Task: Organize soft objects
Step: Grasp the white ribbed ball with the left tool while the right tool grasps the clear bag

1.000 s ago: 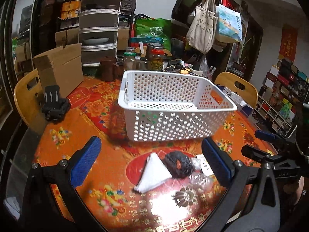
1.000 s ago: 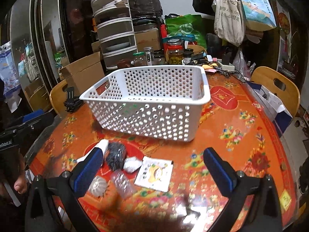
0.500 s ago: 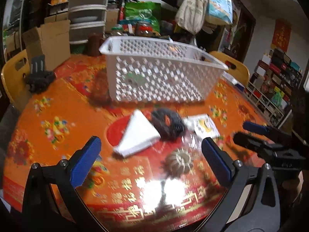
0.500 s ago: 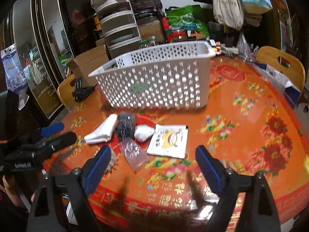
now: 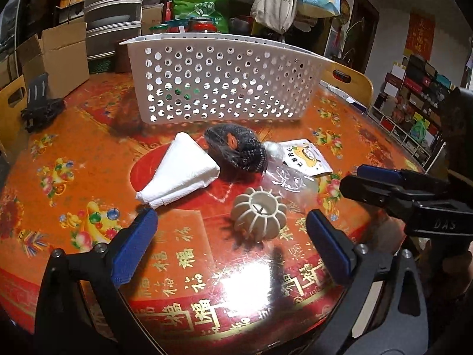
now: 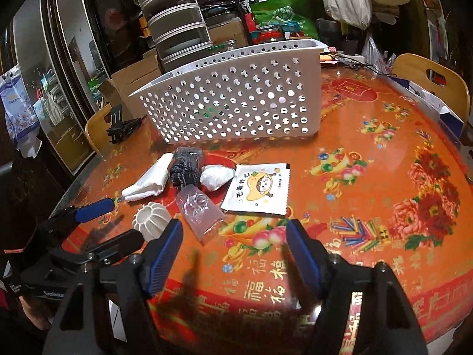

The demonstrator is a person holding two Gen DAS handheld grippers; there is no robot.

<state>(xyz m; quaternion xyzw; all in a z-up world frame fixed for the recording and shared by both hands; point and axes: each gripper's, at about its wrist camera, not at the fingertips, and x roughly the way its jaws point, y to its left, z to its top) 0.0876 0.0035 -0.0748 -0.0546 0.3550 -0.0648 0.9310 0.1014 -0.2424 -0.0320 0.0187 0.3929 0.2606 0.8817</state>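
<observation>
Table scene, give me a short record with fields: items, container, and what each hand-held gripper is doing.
container: white perforated basket, upright, behind the items
items on table: folded white cloth, dark mesh scrubber, ribbed cream ball, clear plastic bag, printed sachet, small white wad
items in basket: cannot tell
left hand-held gripper: open, holding nothing, ribbed cream ball just ahead
right hand-held gripper: open, holding nothing, near clear plastic bag
</observation>
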